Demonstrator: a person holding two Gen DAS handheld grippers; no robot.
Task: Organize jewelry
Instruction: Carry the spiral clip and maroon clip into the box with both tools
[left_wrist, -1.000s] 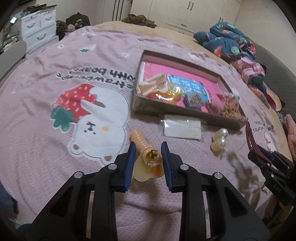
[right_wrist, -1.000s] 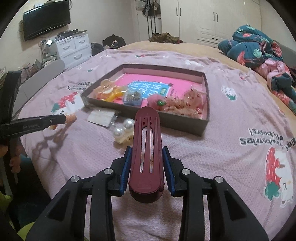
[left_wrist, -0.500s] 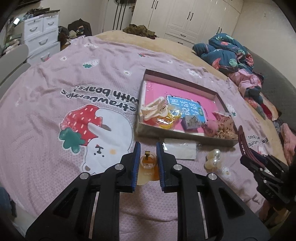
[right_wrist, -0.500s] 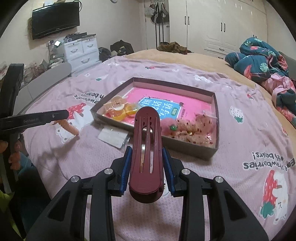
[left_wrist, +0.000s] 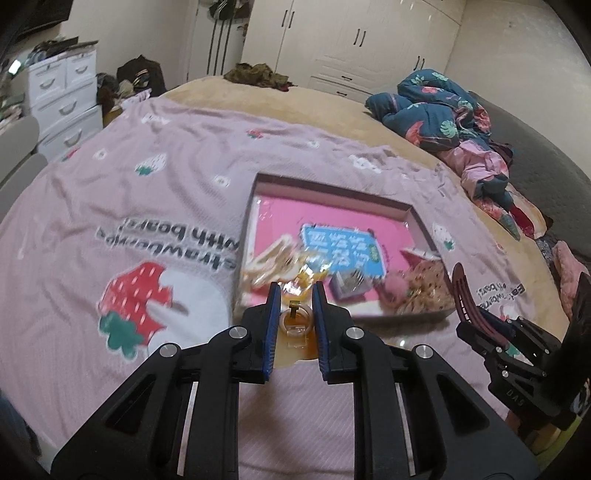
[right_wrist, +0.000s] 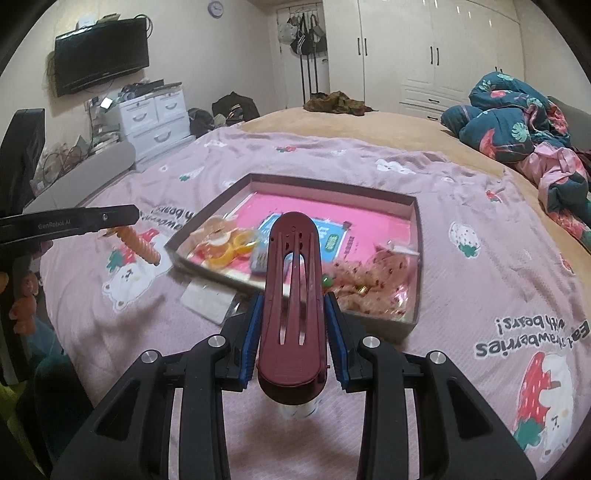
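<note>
Left gripper (left_wrist: 294, 314) fingers clamping amber clip (left_wrist: 295, 325), right gripper (right_wrist: 293, 317) fingers clamping maroon clip (right_wrist: 291, 295)

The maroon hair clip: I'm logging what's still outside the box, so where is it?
The maroon hair clip is clamped in the right gripper, raised before the box.
</note>
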